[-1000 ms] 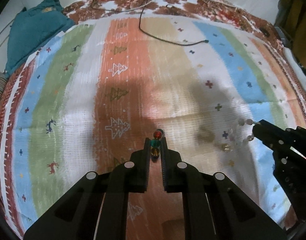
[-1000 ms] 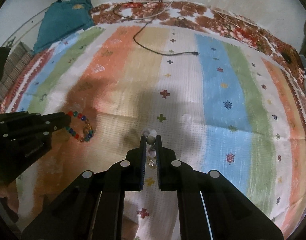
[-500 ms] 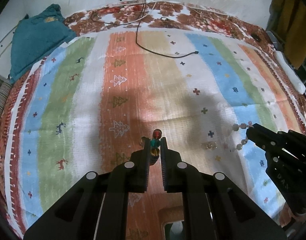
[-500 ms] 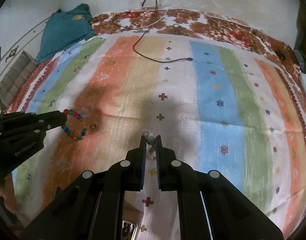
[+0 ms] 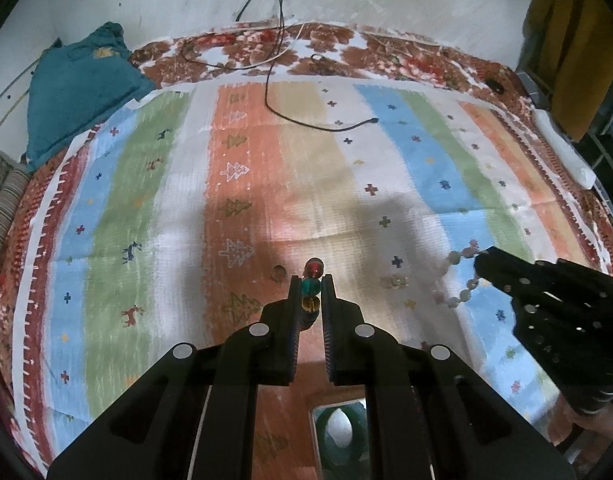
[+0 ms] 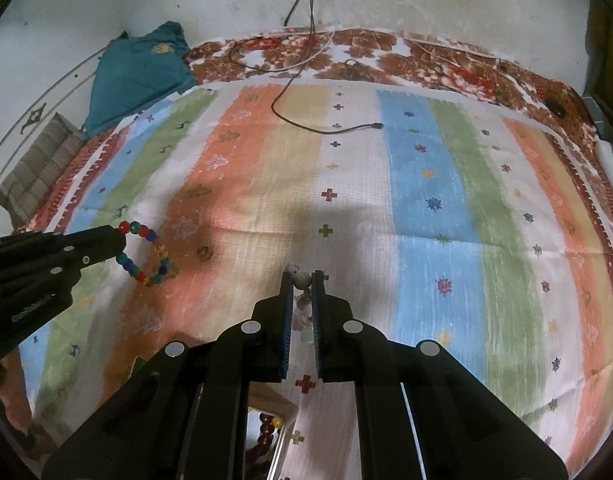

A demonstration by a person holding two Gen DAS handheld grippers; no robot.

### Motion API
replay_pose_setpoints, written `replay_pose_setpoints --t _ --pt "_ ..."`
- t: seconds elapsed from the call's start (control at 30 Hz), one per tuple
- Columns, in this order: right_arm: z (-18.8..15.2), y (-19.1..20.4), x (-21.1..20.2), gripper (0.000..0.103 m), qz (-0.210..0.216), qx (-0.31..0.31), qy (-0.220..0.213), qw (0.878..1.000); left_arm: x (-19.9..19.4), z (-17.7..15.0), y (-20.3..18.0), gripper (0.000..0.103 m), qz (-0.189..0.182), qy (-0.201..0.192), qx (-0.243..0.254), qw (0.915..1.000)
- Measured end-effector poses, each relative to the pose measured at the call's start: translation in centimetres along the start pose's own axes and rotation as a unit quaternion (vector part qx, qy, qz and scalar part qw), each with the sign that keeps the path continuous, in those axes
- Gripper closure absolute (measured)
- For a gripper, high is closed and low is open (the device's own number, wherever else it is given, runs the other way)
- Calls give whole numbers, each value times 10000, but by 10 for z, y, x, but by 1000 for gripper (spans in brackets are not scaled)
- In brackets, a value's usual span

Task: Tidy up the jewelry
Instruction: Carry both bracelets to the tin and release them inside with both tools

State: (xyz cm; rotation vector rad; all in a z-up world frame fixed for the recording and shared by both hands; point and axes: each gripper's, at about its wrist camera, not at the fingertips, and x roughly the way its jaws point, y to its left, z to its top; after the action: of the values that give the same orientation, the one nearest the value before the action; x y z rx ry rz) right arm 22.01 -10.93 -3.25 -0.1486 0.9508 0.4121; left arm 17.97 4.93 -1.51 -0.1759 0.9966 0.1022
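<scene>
My left gripper is shut on a bracelet of red, teal and amber beads, held above the striped cloth; the bracelet hangs as a loop in the right wrist view. My right gripper is shut on a bracelet of pale white and pink beads, which hangs as a loop in the left wrist view. A small ring lies on the orange stripe left of the left gripper, also in the right wrist view. A second small pale piece lies on the white stripe.
A box with jewelry sits below the grippers at the near edge; dark red beads show in it. A black cable lies across the far cloth. A teal cushion sits far left. A white power strip lies at the right edge.
Both grippers have lifted and pulled back with their bracelets, so more of the cloth and the wall shows. The box at the near edge has come into view.
</scene>
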Motion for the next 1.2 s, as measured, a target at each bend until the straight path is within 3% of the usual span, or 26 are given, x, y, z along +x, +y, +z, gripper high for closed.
replay_pose_setpoints --t 0.67,1.2 --pt "-20 16 -43 93 145 -163 -331 9992 -44 -30 -22 94 -216 -300 277 9989" --pt "-46 28 -68 93 163 -378 -467 9981 -58 -54 -28 94 -240 -341 359 9985"
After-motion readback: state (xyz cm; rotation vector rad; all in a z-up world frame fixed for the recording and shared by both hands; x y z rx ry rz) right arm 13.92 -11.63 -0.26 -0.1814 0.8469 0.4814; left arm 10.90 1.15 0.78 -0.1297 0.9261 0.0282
